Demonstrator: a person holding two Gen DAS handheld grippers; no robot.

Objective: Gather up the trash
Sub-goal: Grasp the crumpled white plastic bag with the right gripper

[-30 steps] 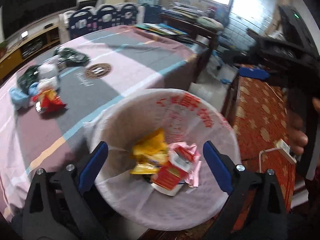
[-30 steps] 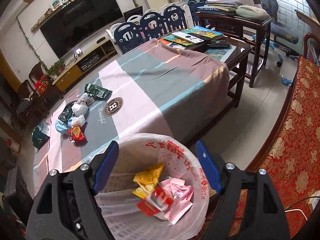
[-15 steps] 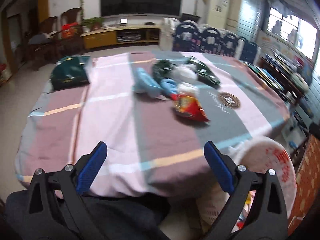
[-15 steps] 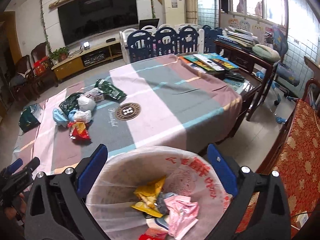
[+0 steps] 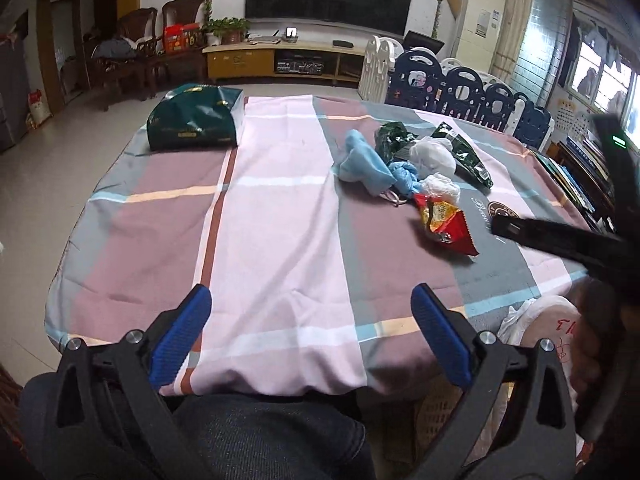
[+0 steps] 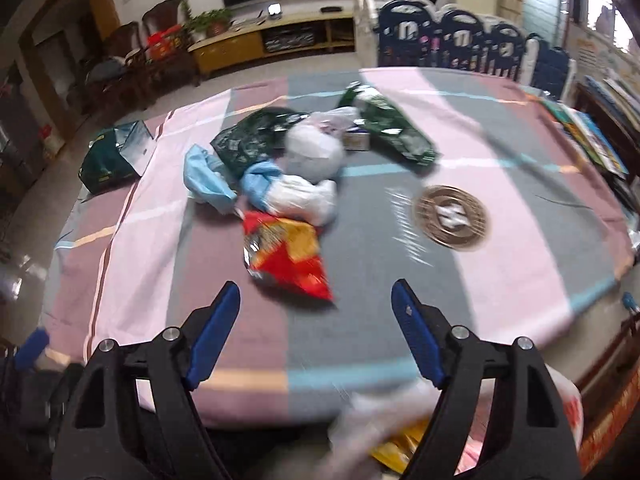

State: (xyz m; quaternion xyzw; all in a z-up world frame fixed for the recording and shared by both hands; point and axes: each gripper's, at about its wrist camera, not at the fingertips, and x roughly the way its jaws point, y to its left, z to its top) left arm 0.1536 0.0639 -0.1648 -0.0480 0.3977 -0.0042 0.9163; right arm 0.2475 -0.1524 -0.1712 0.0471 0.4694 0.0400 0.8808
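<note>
right gripper (image 6: 316, 332): hanging wide open with nothing in it, pointing straight at the red snack wrapper (image 6: 286, 254) just ahead of the fingertips.

left gripper (image 5: 310, 334): also spread wide and holding nothing, hovering over a bare stretch of the tablecloth (image 5: 280, 220) near the front edge.

trash pile: sitting mid-table. The red wrapper is lying nearest; behind it there's a white plastic bag (image 6: 304, 196), blue crumpled stuff (image 6: 208, 180), and two dark green wrappers (image 6: 392, 128) all bunched up and touching.

bin: the lined trash bin (image 5: 540, 328) is sitting below the table's near right corner, with some trash showing inside it in the right view.

what could go wrong, my guess: the wrapper is lying flat and crinkly, so the fingers could be skating over it or pinching cloth along with it. Its top end is tucked against the white bag, so a sloppy grab might be dragging that along too.

room to move: lots of open cloth in front and to the left. The right view is blurry, so exact gaps are hard to call.

also there: a green gift bag (image 5: 196, 118) parked at the far left corner, well apart from the pile.
</note>
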